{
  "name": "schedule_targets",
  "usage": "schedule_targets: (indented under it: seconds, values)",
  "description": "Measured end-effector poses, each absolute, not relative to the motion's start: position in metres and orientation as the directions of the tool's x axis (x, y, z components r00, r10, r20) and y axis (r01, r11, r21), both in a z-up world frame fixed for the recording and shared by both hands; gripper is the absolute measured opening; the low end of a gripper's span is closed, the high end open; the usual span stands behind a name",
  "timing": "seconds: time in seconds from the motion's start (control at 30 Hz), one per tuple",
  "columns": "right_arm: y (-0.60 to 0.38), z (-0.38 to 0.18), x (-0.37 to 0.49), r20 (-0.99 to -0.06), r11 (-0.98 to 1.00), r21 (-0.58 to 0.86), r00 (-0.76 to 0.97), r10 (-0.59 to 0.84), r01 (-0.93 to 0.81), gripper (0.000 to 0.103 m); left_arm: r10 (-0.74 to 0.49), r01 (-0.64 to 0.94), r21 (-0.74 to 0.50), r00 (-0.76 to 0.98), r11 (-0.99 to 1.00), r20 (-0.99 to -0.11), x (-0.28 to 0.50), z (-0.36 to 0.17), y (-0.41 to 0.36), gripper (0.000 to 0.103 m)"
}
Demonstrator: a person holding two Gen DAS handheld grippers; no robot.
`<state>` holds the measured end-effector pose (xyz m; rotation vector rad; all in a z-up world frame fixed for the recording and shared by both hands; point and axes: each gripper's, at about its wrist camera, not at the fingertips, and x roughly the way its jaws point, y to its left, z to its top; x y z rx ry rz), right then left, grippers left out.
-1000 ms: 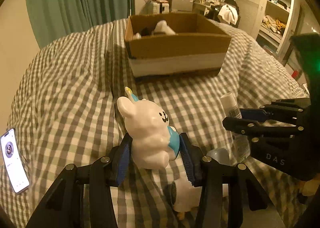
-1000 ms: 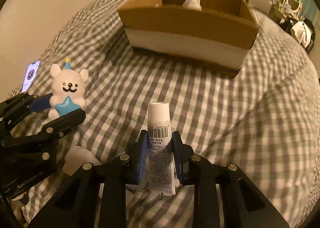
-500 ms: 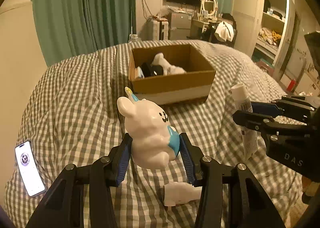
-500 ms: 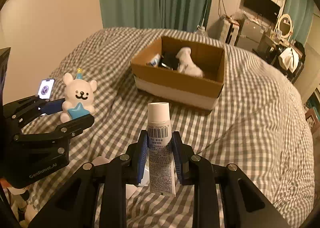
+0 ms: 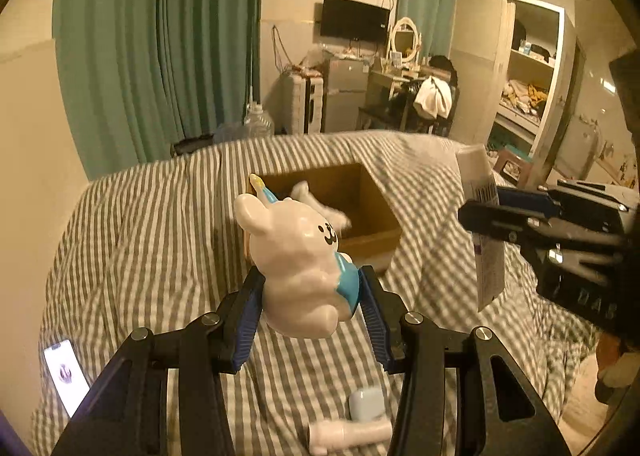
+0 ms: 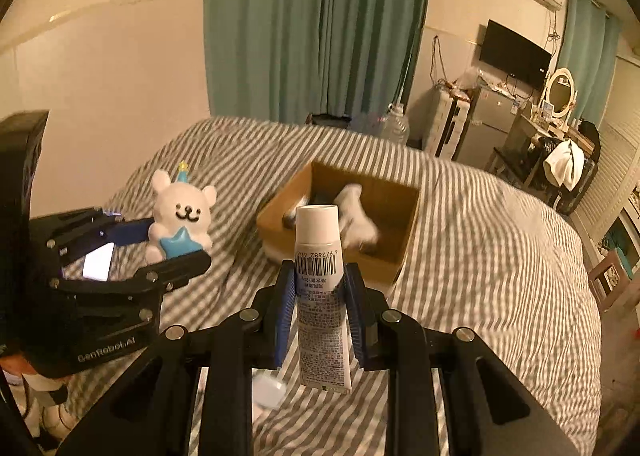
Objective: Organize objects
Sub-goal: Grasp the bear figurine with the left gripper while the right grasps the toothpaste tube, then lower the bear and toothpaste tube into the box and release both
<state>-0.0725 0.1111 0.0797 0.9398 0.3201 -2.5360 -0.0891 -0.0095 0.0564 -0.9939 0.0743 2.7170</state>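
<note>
Left gripper [image 5: 312, 296] was clamped on the glossy white bear figurine [image 5: 298, 256], blue star on its chest, little party hat on top, lifted clear of the checked bedspread [image 5: 132, 256]. Right gripper [image 6: 319, 308] was pinched tight on a white tube [image 6: 320, 288], cap up, barcode facing the camera, also held in the air. Down on the bedspread beneath lay a small white bottle [image 5: 348, 432] and a pale case [image 5: 366, 402], with a lit phone [image 5: 66, 374] off to the left. Further out sat the open cardboard box [image 6: 352, 224], a white soft thing inside. Beyond it hung green curtains [image 5: 160, 48].
</note>
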Motion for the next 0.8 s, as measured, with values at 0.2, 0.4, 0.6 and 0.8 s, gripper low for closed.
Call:
schedule_targets:
  seconds: [0.2,0.4,0.6,0.8]
  values:
    - [0.114,0.104,-0.133,-0.64,-0.898,-0.021,-0.696,-0.324,0.438,0.024,0.165,-0.222,0.015,-0.764,-0.975,-0.624,-0.146,0.071,-0.004,0.048]
    - [0.108,0.093,-0.207,-0.65,-0.907,0.012,-0.686,-0.326,0.42,0.024,0.161,-0.22,0.015,-0.757,-0.975,-0.634,-0.218,0.054,0.003,0.048]
    - [0.099,0.053,-0.271,-0.694,-0.911,0.029,-0.648,-0.314,0.411,0.024,0.166,-0.231,0.006,-0.717,-0.973,-0.677,-0.27,0.012,0.01,0.048]
    - [0.101,-0.004,-0.314,-0.756,-0.924,0.018,-0.6,-0.262,0.382,0.024,0.149,-0.239,0.017,-0.658,-0.971,-0.738,-0.308,-0.042,0.019,0.048]
